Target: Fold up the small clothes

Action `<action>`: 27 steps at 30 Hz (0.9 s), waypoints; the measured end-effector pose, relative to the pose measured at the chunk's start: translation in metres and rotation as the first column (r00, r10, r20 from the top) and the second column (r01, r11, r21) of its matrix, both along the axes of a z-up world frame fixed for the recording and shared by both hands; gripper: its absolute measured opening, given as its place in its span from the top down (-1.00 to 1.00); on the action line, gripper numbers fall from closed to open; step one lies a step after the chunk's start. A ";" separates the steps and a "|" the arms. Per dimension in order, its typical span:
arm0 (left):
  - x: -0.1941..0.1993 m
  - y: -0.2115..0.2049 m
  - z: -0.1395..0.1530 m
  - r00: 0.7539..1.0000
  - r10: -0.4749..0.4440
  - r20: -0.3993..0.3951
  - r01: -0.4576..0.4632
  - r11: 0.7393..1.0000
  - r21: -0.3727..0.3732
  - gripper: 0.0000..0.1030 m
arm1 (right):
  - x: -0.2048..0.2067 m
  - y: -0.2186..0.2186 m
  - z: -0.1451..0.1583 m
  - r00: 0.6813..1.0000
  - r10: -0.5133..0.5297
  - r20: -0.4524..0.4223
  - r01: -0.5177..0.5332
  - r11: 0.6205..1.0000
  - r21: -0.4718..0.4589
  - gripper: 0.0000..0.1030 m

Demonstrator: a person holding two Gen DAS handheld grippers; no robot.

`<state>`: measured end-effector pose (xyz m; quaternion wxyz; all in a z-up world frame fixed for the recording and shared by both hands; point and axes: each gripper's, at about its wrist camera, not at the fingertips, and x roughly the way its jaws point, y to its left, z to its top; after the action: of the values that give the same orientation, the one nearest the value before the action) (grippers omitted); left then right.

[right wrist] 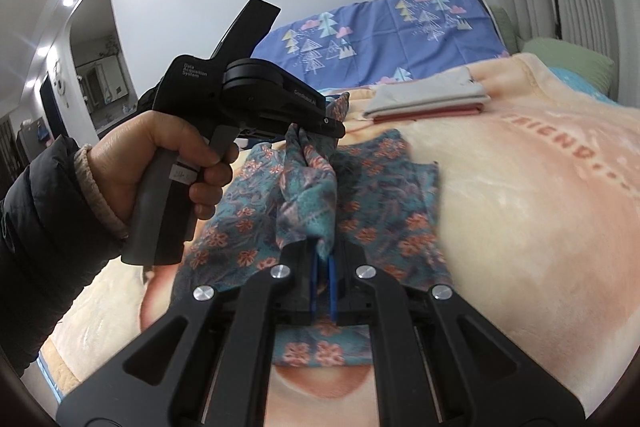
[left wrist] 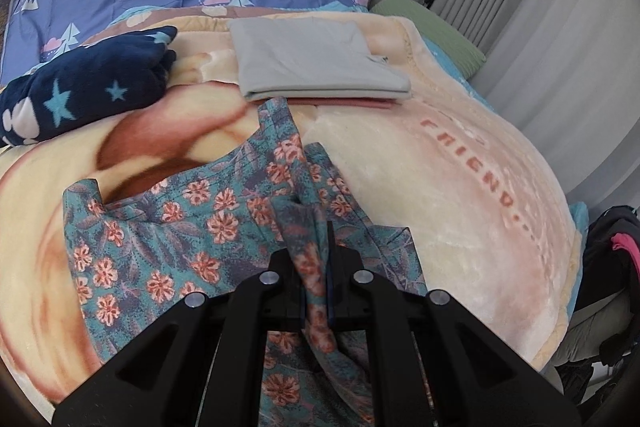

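1. The fingers of the left gripper (left wrist: pixel 316 267) are pressed together on a bunched edge of the floral garment (left wrist: pixel 192 227); the fingers of the right gripper (right wrist: pixel 323 259) likewise pinch a gathered fold of the same cloth.
2. The floral garment lies partly spread on the peach blanket (left wrist: pixel 460 207), just short of the folded grey cloth (left wrist: pixel 316 67), with both pinched edges lifted off the blanket.
3. A hand (right wrist: pixel 160 163) in a dark sleeve holds the left gripper's handle, between the right gripper and the folded grey cloth.
4. The step in hand looks like a fold: two edges raised together, the rest of the garment trailing on the blanket.
5. The next move likely calls for carrying both edges across the garment evenly, laying them flat, then letting go without dragging the cloth.
6. A navy star-print fleece (left wrist: pixel 80 95) rests well to the left of the folded grey cloth.
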<state>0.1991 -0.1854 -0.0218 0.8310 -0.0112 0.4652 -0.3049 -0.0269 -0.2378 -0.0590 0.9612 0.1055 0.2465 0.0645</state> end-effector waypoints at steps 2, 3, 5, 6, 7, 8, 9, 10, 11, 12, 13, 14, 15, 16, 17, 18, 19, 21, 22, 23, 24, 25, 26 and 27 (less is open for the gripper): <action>0.001 -0.012 -0.004 1.000 -0.009 0.002 0.009 1.000 0.027 0.88 | 0.000 -0.008 -0.003 1.000 -0.017 -0.013 0.017 1.000 0.020 0.93; 0.001 -0.016 -0.005 1.000 -0.012 0.002 0.012 0.999 0.036 0.88 | 0.000 -0.012 -0.004 1.000 -0.024 -0.019 0.024 0.999 0.030 0.93; 0.002 -0.028 -0.009 1.000 -0.019 0.002 0.018 0.998 0.068 0.88 | 0.001 -0.017 -0.006 0.999 -0.036 -0.031 0.037 0.998 0.047 0.93; 0.003 -0.033 -0.011 1.000 -0.019 0.002 0.019 0.996 0.083 0.88 | 0.001 -0.019 -0.007 0.998 -0.041 -0.038 0.043 0.998 0.054 0.93; 0.004 -0.039 -0.015 1.000 -0.021 0.005 0.020 0.994 0.106 0.88 | 0.001 -0.021 -0.009 0.998 -0.044 -0.044 0.047 0.997 0.063 0.93; 0.004 -0.044 -0.018 1.000 -0.023 0.013 0.021 0.992 0.128 0.87 | 0.002 -0.022 -0.010 0.998 -0.044 -0.052 0.048 0.996 0.073 0.93; 0.004 -0.048 -0.020 0.999 -0.023 0.024 0.019 0.989 0.147 0.85 | 0.004 -0.026 -0.013 0.997 -0.045 -0.063 0.050 0.995 0.087 0.93; 0.003 -0.051 -0.022 0.999 -0.017 0.035 0.011 0.988 0.151 0.79 | 0.004 -0.028 -0.014 0.996 -0.046 -0.071 0.053 0.994 0.097 0.93; 0.001 -0.051 -0.020 0.999 -0.006 0.043 0.000 0.991 0.135 0.62 | 0.005 -0.030 -0.016 0.996 -0.047 -0.080 0.056 0.992 0.109 0.93; -0.004 -0.048 -0.014 0.999 -0.003 0.050 -0.001 0.996 0.087 0.53 | 0.006 -0.033 -0.017 0.995 -0.045 -0.090 0.056 0.991 0.125 0.93; -0.011 -0.045 -0.005 0.998 -0.011 0.064 0.008 0.999 0.040 0.38 | 0.006 -0.037 -0.019 0.994 -0.041 -0.098 0.054 0.989 0.138 0.93; -0.018 -0.043 0.003 0.996 -0.017 0.085 0.016 1.000 0.015 0.26 | 0.006 -0.040 -0.021 0.993 -0.034 -0.109 0.051 0.986 0.156 0.92; -0.027 -0.039 0.013 0.993 -0.024 0.117 0.024 1.000 0.001 0.22 | 0.006 -0.042 -0.023 0.993 -0.025 -0.118 0.045 0.984 0.174 0.92; -0.039 -0.034 0.025 0.987 -0.036 0.157 0.036 0.999 0.001 0.10 | 0.006 -0.045 -0.026 0.991 -0.012 -0.130 0.038 0.980 0.195 0.92; -0.050 -0.027 0.034 0.981 -0.047 0.191 0.047 0.999 0.005 -0.03 | 0.006 -0.047 -0.028 0.990 -0.005 -0.138 0.034 0.978 0.207 0.92; -0.063 -0.019 0.042 0.973 -0.056 0.224 0.055 0.998 0.010 -0.09 | 0.006 -0.050 -0.031 0.988 0.003 -0.153 0.031 0.975 0.219 0.92; -0.079 -0.009 0.048 0.964 -0.066 0.258 0.064 0.998 0.017 -0.18 | 0.007 -0.052 -0.033 0.986 0.007 -0.164 0.031 0.974 0.226 0.91; -0.110 0.011 0.052 0.951 -0.091 0.295 0.088 0.996 0.024 -0.20 | 0.006 -0.055 -0.037 0.983 0.022 -0.183 0.023 0.970 0.241 0.89; -0.129 0.024 0.049 0.948 -0.105 0.301 0.103 0.994 0.023 -0.25 | 0.006 -0.056 -0.038 0.982 0.028 -0.189 0.020 0.969 0.247 0.81; -0.143 0.033 0.044 0.947 -0.115 0.300 0.113 0.993 0.026 -0.32 | 0.005 -0.056 -0.039 0.980 0.033 -0.195 0.017 0.968 0.251 0.77; -0.164 0.045 0.035 0.947 -0.134 0.293 0.127 0.991 0.044 -0.33 | 0.005 -0.057 -0.039 0.980 0.042 -0.196 0.010 0.967 0.255 0.74; -0.177 0.054 0.026 0.946 -0.147 0.289 0.134 0.989 0.065 -0.33 | 0.004 -0.057 -0.039 0.979 0.052 -0.198 0.001 0.967 0.255 0.59; -0.191 0.062 0.015 0.945 -0.154 0.288 0.132 0.987 0.094 -0.33 | 0.005 -0.056 -0.038 0.978 0.065 -0.198 -0.013 0.967 0.256 0.42; -0.205 0.068 0.003 0.944 -0.158 0.290 0.125 0.984 0.130 -0.33 | 0.006 -0.055 -0.037 0.977 0.077 -0.198 -0.024 0.967 0.254 0.37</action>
<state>-0.0058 -0.1171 -0.0183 0.8669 0.1140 0.3499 -0.3363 -0.0213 -0.2930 -0.0963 0.9075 0.2255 0.3373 0.1084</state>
